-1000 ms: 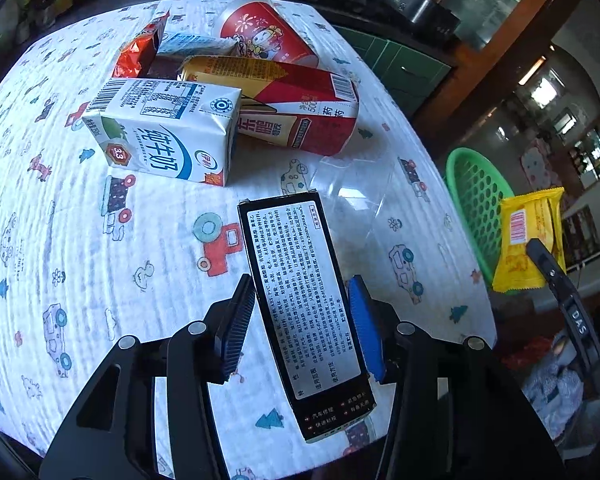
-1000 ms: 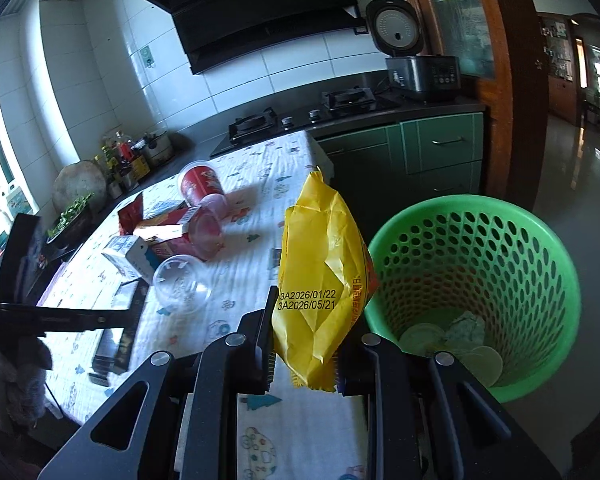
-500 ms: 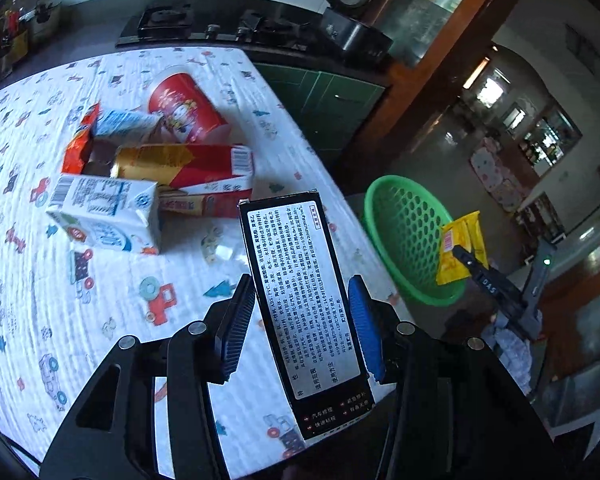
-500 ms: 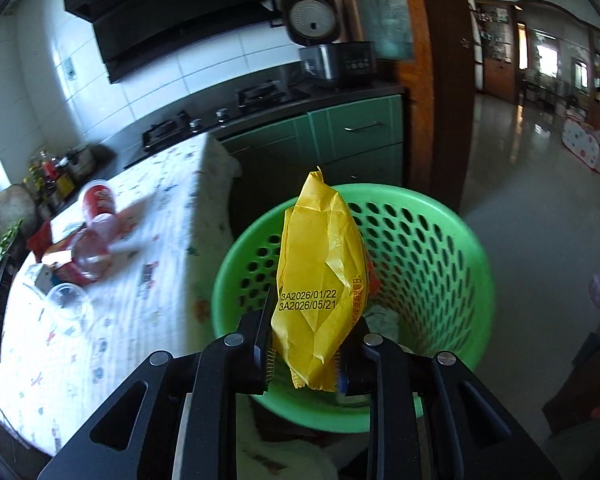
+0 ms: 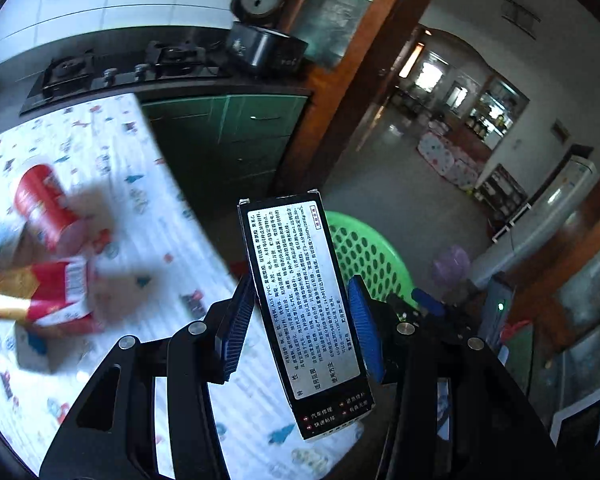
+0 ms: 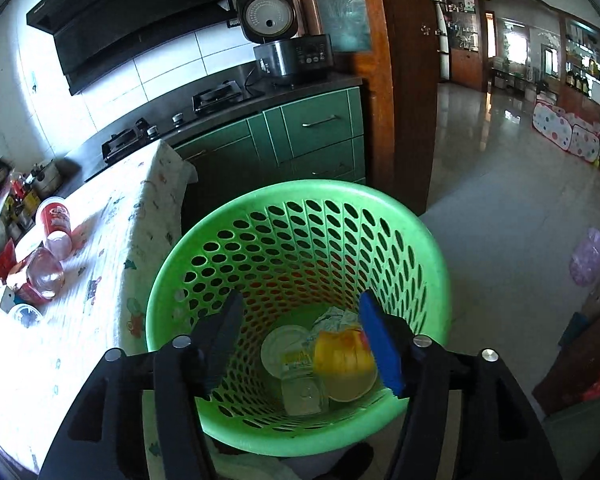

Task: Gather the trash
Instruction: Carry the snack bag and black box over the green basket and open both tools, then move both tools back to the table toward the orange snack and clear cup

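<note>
My left gripper (image 5: 300, 320) is shut on a long black box with a white printed label (image 5: 304, 312) and holds it in the air past the table's edge, with the green perforated trash basket (image 5: 364, 252) behind it. My right gripper (image 6: 300, 344) is open and empty just above the same basket (image 6: 300, 208). The yellow snack wrapper (image 6: 342, 354) lies at the basket's bottom among lids and crumpled paper. A red cup (image 5: 44, 208) and a red carton (image 5: 56, 300) lie on the table.
The table with the cartoon-print cloth (image 6: 112, 248) stands left of the basket and holds a red cup (image 6: 56, 216), clear plastic cups (image 6: 44, 268) and cartons. Green cabinets (image 6: 312, 128) and a wooden door frame (image 6: 404, 80) stand behind. Tiled floor (image 6: 520, 208) lies to the right.
My right gripper opened over the basket and the yellow wrapper dropped into it. My left gripper lifted the black box off the table and swung it right, toward the basket.
</note>
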A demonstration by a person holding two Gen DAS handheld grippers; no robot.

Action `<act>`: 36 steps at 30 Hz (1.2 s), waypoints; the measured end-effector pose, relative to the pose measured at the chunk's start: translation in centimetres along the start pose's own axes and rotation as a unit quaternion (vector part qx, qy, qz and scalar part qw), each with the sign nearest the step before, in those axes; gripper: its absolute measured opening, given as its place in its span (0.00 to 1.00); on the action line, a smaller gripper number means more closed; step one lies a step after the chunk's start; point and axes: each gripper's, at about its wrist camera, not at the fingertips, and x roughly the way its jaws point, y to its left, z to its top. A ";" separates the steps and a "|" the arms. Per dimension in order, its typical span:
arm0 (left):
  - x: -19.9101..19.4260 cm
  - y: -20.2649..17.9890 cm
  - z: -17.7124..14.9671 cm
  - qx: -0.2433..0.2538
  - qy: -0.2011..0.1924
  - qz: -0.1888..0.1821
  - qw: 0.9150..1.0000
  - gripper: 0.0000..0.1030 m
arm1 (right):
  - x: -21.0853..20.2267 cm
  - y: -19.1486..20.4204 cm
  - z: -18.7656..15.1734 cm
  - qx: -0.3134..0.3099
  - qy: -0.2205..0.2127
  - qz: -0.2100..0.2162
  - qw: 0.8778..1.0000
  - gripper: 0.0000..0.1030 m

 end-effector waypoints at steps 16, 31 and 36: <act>10.6 -4.4 1.8 0.058 0.044 -0.004 0.997 0.59 | -3.8 0.0 -1.6 -0.015 -0.034 0.012 0.999 0.70; 5.3 -1.7 0.4 0.053 0.017 0.030 0.998 0.68 | -4.9 3.1 -2.3 -0.033 -0.034 0.042 0.998 0.72; 1.5 0.9 -0.8 0.038 0.001 0.057 0.998 0.68 | -5.6 6.4 -2.7 -0.057 -0.036 0.071 0.995 0.79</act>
